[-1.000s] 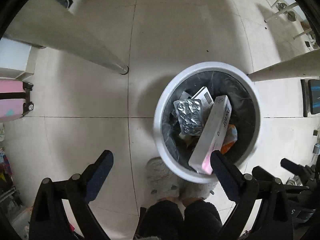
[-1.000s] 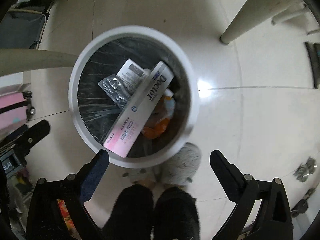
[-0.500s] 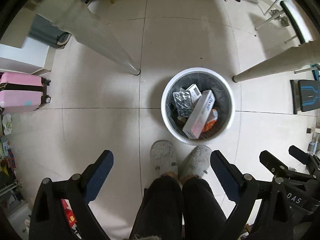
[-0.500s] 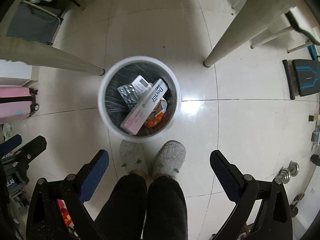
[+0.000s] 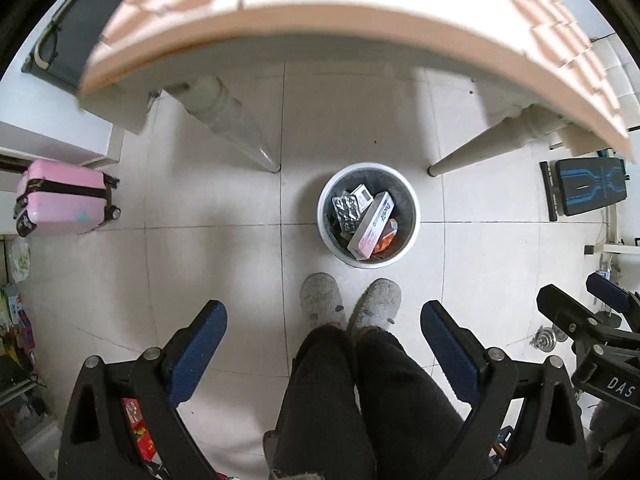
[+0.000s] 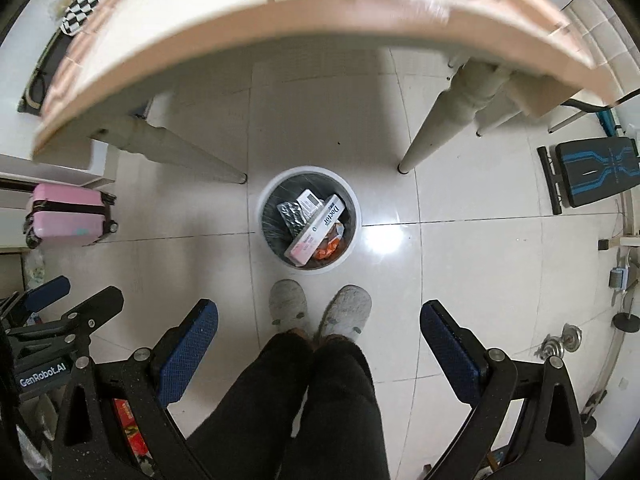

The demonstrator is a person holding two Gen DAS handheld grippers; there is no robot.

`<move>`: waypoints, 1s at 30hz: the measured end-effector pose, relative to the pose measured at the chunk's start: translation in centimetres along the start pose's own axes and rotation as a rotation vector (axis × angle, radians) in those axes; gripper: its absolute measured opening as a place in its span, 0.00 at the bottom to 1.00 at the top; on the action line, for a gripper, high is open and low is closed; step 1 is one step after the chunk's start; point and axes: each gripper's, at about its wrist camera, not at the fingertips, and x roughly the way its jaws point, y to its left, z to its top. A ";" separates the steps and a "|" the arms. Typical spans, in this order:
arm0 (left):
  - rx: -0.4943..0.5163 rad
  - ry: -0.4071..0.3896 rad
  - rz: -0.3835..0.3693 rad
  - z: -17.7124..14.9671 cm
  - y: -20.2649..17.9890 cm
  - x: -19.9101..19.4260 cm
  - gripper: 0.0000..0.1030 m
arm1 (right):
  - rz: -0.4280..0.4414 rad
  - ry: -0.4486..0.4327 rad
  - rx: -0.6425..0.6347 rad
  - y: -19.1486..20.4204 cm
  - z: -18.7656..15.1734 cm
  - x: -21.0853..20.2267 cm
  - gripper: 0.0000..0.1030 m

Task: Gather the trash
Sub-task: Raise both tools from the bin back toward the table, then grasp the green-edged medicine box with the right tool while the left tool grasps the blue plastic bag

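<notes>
While the bin stands on the floor tiles between two desk legs, it already holds the trash: a long white box, a foil blister pack and an orange wrapper. The person's slippers sit just beside its rim. Both the left tool and the right tool hang high above, fingers spread wide, gripping nothing. The desk edge looms close ahead; a careless lift could knock a tool against its underside or rim.
</notes>
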 end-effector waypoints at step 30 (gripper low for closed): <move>-0.248 -0.264 0.274 36.4 2.6 -9.8 0.99 | 0.034 -0.103 -0.198 2.6 47.5 -12.1 0.99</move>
